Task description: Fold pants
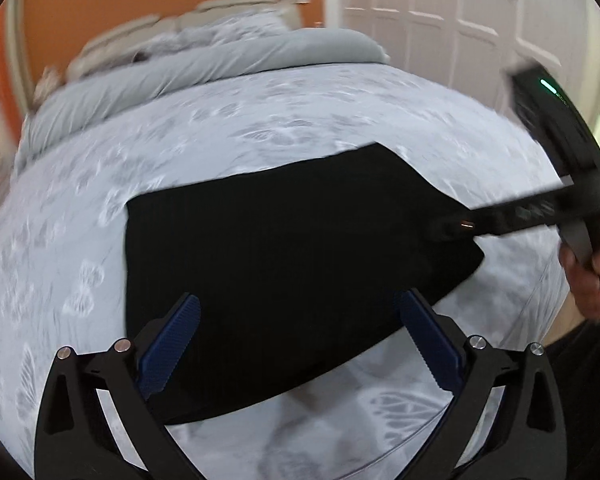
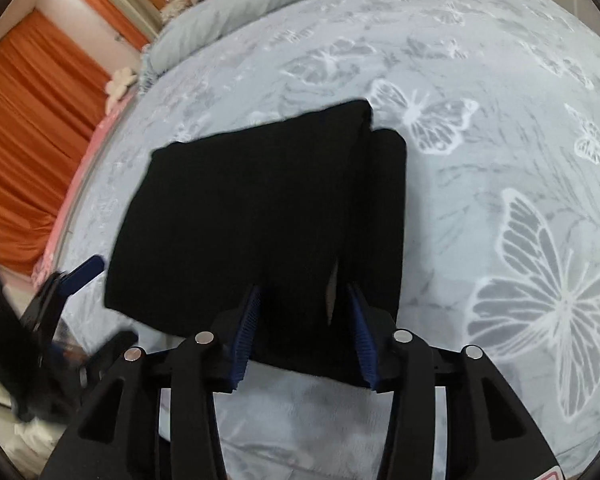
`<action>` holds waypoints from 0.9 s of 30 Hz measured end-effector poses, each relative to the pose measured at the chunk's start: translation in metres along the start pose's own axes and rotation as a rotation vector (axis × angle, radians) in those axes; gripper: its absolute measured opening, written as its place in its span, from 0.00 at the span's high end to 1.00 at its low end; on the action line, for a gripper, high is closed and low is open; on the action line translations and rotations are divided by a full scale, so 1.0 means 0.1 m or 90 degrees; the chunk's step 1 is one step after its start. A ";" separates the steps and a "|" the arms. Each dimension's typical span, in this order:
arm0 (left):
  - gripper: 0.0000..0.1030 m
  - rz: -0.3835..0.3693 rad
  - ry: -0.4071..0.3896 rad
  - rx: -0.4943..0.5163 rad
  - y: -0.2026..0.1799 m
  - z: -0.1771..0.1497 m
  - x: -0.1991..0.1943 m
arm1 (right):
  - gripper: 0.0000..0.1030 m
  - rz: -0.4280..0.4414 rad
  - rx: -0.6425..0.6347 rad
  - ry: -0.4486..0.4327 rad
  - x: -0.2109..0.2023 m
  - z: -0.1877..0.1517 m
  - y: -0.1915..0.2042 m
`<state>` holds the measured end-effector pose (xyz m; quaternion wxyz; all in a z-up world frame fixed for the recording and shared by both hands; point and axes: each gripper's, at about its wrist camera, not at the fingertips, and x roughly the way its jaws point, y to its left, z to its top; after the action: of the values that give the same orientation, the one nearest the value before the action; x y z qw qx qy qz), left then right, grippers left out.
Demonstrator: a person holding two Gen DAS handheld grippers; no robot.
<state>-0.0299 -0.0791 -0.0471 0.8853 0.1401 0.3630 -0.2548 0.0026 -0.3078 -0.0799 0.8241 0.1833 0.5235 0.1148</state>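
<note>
Black pants (image 1: 292,248), folded into a compact rectangle, lie on the butterfly-print bedspread (image 1: 260,120). My left gripper (image 1: 300,298) hovers over their near edge with its blue pads spread wide and nothing between them. My right gripper (image 2: 303,288) is set on the near edge of the pants (image 2: 260,200), and black fabric fills the gap between its pads, with a small raised fold beside the right pad. From the left wrist view the right gripper (image 1: 460,226) reaches in at the pants' right edge. A blurred left finger (image 2: 86,270) shows at the pants' left side.
A grey duvet (image 1: 220,64) is bunched at the head of the bed. White wardrobe doors (image 1: 440,20) stand behind on the right. Orange curtains (image 2: 28,140) hang beyond the bed's left side. A person's hand (image 1: 584,280) grips the right tool.
</note>
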 end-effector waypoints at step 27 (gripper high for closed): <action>0.89 -0.060 -0.140 -0.299 1.27 0.39 -0.30 | 0.28 0.158 -0.008 -0.069 -0.54 0.51 0.13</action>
<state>0.0442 0.0198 0.0099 0.9149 -0.1148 0.3199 -0.2180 0.0258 -0.3261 -0.0102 0.8317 0.2474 0.4508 0.2094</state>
